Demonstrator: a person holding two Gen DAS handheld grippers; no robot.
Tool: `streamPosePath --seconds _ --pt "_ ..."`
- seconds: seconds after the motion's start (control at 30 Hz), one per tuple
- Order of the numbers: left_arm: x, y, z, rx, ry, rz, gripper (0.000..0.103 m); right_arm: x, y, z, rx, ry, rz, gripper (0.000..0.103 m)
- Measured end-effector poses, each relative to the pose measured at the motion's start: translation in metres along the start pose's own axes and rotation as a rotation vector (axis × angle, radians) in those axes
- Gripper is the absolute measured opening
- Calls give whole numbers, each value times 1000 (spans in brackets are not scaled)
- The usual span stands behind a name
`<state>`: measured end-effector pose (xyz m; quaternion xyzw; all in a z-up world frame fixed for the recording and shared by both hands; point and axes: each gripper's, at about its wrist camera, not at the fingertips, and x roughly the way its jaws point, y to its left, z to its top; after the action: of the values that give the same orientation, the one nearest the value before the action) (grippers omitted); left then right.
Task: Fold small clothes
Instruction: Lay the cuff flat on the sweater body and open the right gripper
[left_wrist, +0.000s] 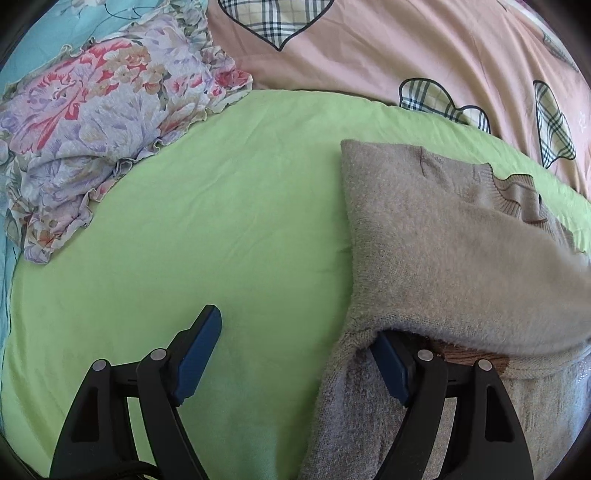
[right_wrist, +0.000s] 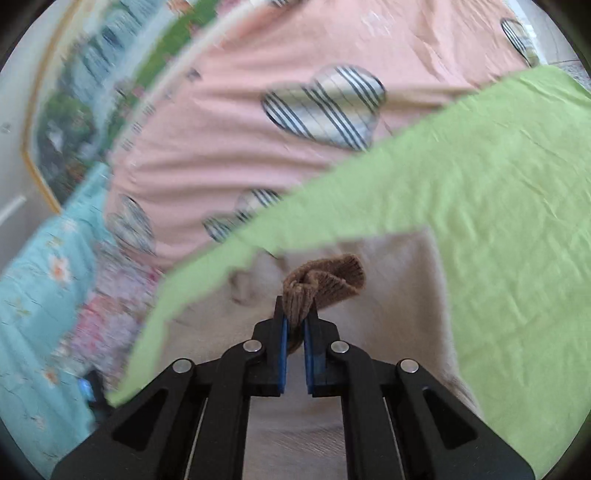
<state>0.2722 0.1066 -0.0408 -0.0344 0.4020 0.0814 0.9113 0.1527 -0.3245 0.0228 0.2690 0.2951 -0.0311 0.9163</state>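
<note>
In the left wrist view the left gripper (left_wrist: 291, 354) stands wide apart at lower centre, its right finger tucked under the grey sweater (left_wrist: 443, 258) filling the right half; bare green sheet (left_wrist: 221, 221) spreads left toward the floral cloth (left_wrist: 92, 129) at upper left. The right gripper (right_wrist: 295, 325), centre frame, pinches the sweater's brown ribbed cuff (right_wrist: 325, 280).

Sweater (left_wrist: 443, 251): fuzzy grey-beige knit, matt, with ribbed brown cuff (right_wrist: 325, 282) (coarser rib). Green sheet (left_wrist: 221, 206): smooth matt cloth, faint creases. Pink quilt (left_wrist: 406, 48): soft cloth, plaid heart patches. Floral cloth (left_wrist: 92, 129): thin, frilled edge. Left gripper (left_wrist: 299, 354), right gripper (right_wrist: 294, 325): matt black plastic, blue pads, shiny metal rivets.
</note>
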Motion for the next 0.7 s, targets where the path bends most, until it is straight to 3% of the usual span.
streamPosePath --seconds 0.13,0.37,0.43,0.5,0.57,0.63,0.7 --pt "2 5 0 -26 15 -20 82 19 -20 -22 48 104 -47 8" --pt "5 3 0 -24 38 -16 84 17 -11 -17 -54 106 -125 9" --pt "7 4 2 -14 62 -23 85 30 -15 -19 -27 183 -145 10" --pt "0 4 1 14 73 -28 85 22 -20 -18 25 170 -101 13" --pt "-11 8 -3 26 71 -80 84 5 -20 -18 26 146 -93 21" --pt "-26 14 -4 15 53 -180 84 -13 -19 -19 18 123 -82 30" --pt "-34 19 4 -11 35 -265 84 -31 -17 -21 11 101 -73 45"
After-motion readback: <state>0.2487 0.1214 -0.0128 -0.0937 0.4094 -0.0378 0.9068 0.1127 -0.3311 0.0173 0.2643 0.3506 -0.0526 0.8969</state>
